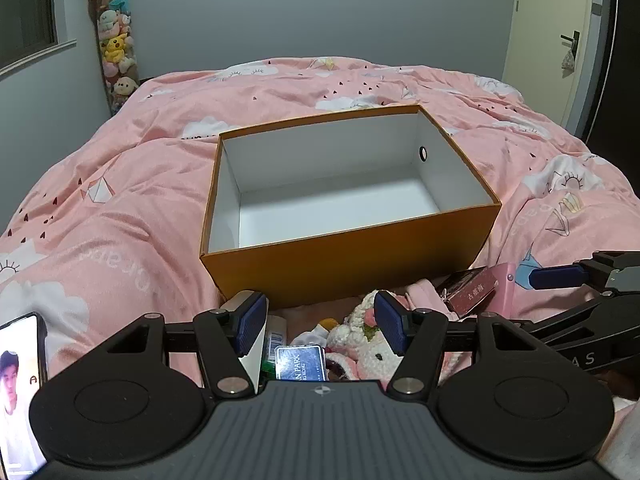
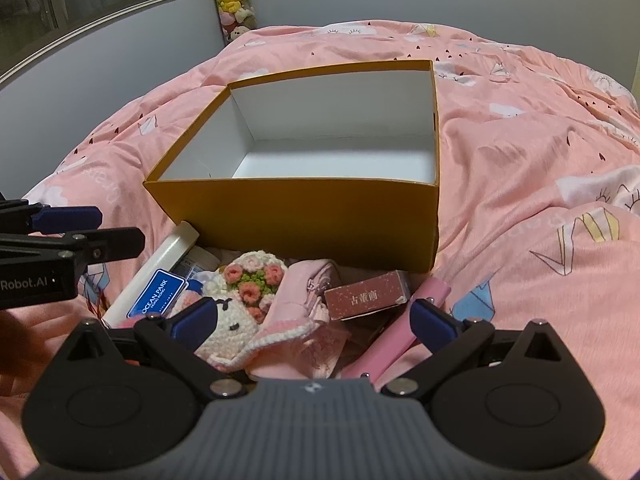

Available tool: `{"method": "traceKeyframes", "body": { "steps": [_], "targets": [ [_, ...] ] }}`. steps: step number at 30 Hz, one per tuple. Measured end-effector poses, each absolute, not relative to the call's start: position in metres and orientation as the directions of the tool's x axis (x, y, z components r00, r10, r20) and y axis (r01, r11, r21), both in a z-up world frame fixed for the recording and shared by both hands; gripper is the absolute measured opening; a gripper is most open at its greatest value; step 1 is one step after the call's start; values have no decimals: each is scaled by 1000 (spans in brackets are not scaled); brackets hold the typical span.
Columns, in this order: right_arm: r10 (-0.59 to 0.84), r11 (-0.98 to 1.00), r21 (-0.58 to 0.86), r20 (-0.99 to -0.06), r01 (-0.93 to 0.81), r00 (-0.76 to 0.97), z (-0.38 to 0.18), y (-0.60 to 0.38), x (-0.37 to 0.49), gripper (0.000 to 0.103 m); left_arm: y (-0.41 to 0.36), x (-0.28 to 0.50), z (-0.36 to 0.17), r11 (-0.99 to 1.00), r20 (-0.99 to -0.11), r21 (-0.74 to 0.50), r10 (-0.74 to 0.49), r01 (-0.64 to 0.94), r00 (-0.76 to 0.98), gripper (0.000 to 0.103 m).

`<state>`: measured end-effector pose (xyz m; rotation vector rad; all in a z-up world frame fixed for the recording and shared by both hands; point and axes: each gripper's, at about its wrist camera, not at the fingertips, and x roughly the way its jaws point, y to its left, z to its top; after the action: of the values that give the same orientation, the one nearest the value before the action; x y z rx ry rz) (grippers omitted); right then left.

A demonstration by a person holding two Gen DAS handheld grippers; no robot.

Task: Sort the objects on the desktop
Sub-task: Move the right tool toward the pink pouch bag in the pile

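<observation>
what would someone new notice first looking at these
The big orange box with a white inside, lying open and with nothing in it on the pink quilt. Next, the jumble just in front of it: a crocheted doll with pink flowers, a dark red box and a blue Ocean Park tag.

Orange box (image 2: 304,216) sits open on the bed, white inside – crochet doll (image 2: 240,312), blue card (image 2: 158,294), maroon carton (image 2: 366,296) and pink pouch (image 2: 308,292) piled just in front.
</observation>
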<state>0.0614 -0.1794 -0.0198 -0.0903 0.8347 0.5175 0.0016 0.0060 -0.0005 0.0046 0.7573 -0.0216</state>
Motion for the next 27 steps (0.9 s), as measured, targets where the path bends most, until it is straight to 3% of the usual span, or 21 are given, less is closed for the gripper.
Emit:
{"method": "traceKeyframes", "body": {
  "steps": [25, 27],
  "targets": [
    [400, 874, 122, -730, -470, 554, -23, -180, 62, 102, 8, 2, -1, 1000, -699, -19, -29, 22, 714, 71],
    [400, 875, 121, -728, -469, 557, -23, -180, 61, 102, 9, 2, -1, 999, -702, -29, -42, 31, 711, 67]
  ]
}}
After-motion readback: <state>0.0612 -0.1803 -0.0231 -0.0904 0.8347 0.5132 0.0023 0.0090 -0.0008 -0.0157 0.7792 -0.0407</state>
